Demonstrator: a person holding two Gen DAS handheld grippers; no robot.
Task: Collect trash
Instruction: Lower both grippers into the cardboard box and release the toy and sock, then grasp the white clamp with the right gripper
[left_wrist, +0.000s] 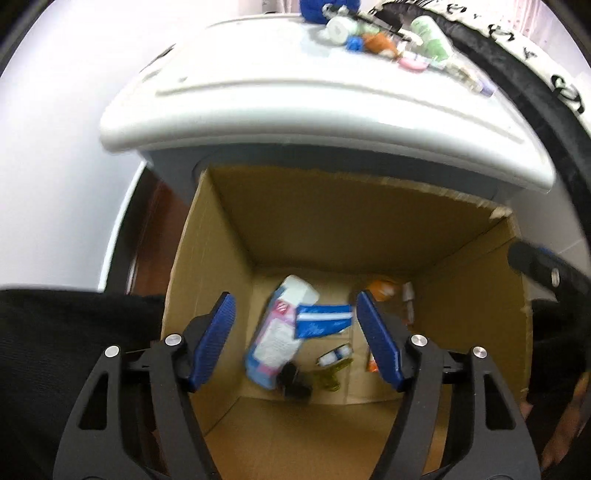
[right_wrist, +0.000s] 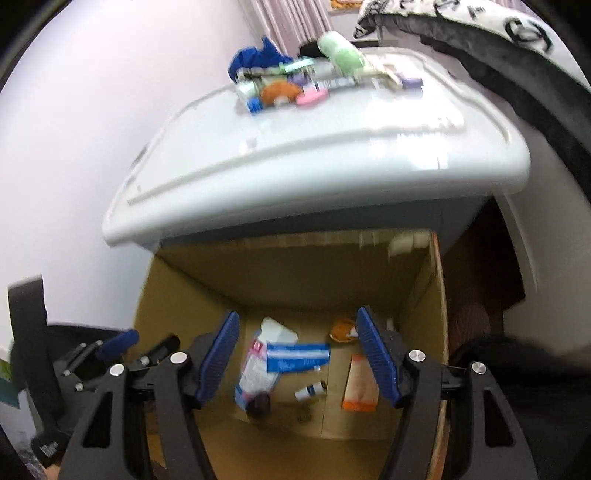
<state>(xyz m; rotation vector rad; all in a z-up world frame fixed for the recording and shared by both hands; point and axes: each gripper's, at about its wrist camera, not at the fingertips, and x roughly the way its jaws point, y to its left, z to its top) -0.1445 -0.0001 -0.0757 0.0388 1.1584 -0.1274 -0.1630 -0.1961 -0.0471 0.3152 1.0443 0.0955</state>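
Note:
An open cardboard box (left_wrist: 332, 221) stands on the floor below both grippers. On its bottom lie a white and pink tissue pack (left_wrist: 273, 339), a blue packet (left_wrist: 321, 319), a small bottle (left_wrist: 334, 356), a black object (left_wrist: 291, 380) and an orange round thing (left_wrist: 382, 288). My left gripper (left_wrist: 293, 299) hangs over the box, open, with nothing between its blue pads. My right gripper (right_wrist: 297, 314) is open and empty above the same box (right_wrist: 295, 269). Its view also shows the tissue pack (right_wrist: 255, 373), the blue packet (right_wrist: 295, 356) and an orange carton (right_wrist: 360, 387).
A white cabinet top (left_wrist: 295, 103) overhangs the far side of the box. Several small items (left_wrist: 388, 37) are piled at its back edge, among them a green roll (right_wrist: 340, 51). A dark patterned cloth (left_wrist: 517, 74) hangs at the right. A pale wall stands at the left.

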